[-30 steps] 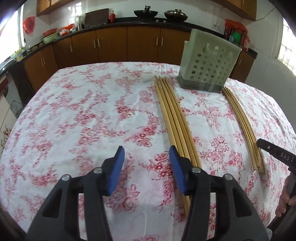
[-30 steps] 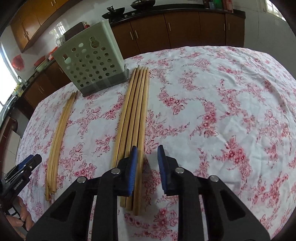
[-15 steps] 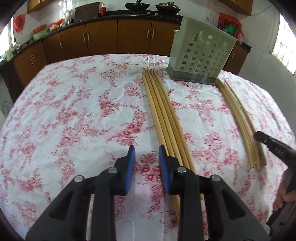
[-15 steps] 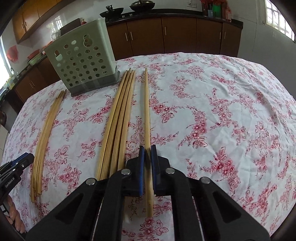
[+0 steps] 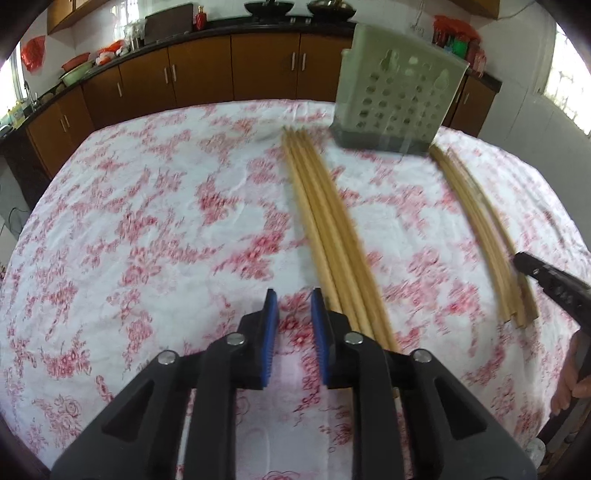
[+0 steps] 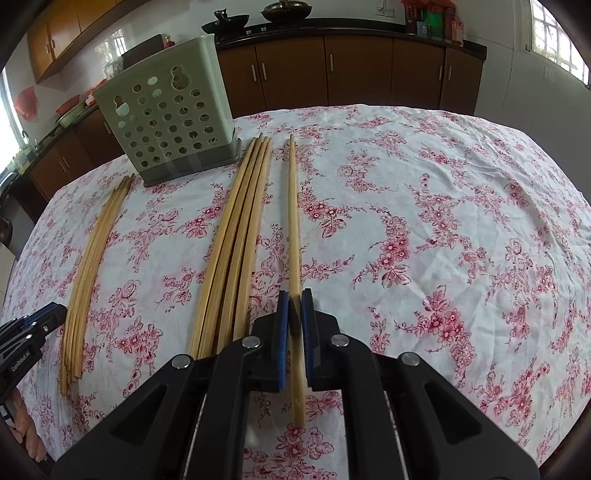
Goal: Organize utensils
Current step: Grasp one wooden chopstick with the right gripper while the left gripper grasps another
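Chopstick (image 6: 293, 229) is lying lengthwise toward 12 o'clock, clenched near its end by the right gripper (image 6: 294, 310), a bundle (image 6: 236, 236) at 11 o'clock, while the left gripper (image 5: 293, 314) is hovering slightly parted, grasping nothing, over the cloth (image 5: 147, 229), holder (image 5: 399, 92) at 1 o'clock.

- This is a home kitchen; brown wooden cabinets (image 6: 354, 70) are running along the wall under a dark counter (image 5: 221, 31).
- Two black woks (image 5: 271, 6) are sitting on the counter, and red and green bowls (image 5: 75, 68) are standing near the window.
- White tiles are covering the wall.
- A floral tablecloth (image 6: 443, 229) is covering the bench, with a perforated utensil holder (image 6: 166, 118) and chopsticks (image 6: 236, 236) lying on it.
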`<move>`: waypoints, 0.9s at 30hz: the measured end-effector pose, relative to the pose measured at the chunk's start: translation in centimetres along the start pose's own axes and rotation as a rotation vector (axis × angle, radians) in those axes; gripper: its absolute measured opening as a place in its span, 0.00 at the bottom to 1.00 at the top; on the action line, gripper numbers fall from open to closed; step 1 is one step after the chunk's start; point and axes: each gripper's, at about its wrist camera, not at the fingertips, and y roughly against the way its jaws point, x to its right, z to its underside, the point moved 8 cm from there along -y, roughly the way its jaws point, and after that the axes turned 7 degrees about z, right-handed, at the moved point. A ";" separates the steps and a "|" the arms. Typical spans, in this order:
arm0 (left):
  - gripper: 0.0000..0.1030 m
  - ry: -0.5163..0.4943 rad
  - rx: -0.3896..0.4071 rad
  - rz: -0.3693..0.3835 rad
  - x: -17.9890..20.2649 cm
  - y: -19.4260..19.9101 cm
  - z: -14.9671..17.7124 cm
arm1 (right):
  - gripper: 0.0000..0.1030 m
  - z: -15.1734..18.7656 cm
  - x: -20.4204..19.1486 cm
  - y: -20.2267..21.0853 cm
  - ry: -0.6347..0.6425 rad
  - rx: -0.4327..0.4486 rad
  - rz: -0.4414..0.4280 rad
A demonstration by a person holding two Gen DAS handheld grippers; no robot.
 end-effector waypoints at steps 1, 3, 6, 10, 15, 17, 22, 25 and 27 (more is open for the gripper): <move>0.18 0.002 -0.003 0.001 0.0 0.1 0.1 | 0.08 0.1 0.0 0.0 0.001 -0.001 -0.002; 0.18 0.047 0.004 0.069 0.1 0.6 0.0 | 0.08 0.1 -0.1 0.1 0.002 -0.004 -0.005; 0.18 0.056 0.023 0.108 0.6 1.1 -0.4 | 0.08 0.2 0.0 0.2 -0.002 -0.007 -0.013; 0.18 0.022 -0.014 0.110 1.4 0.3 0.0 | 0.08 0.2 -0.1 0.3 0.000 -0.005 -0.012; 0.15 0.015 -0.029 0.054 0.9 0.0 0.1 | 0.08 0.3 -0.1 0.4 0.012 -0.001 -0.005; 0.14 0.010 -0.027 0.037 0.5 -0.1 0.1 | 0.08 0.4 -0.2 0.4 0.019 -0.001 -0.003; 0.10 -0.011 -0.027 0.011 0.3 -0.3 0.0 | 0.08 0.4 -0.3 0.4 0.041 0.009 0.001; 0.09 0.001 -0.021 -0.014 -1.0 -0.8 -0.9 | 0.08 0.1 -0.1 0.2 0.051 0.022 0.007; 0.09 0.021 -0.017 -0.032 -2.3 -1.0 -1.5 | 0.08 -0.4 0.5 -0.2 0.043 0.028 0.021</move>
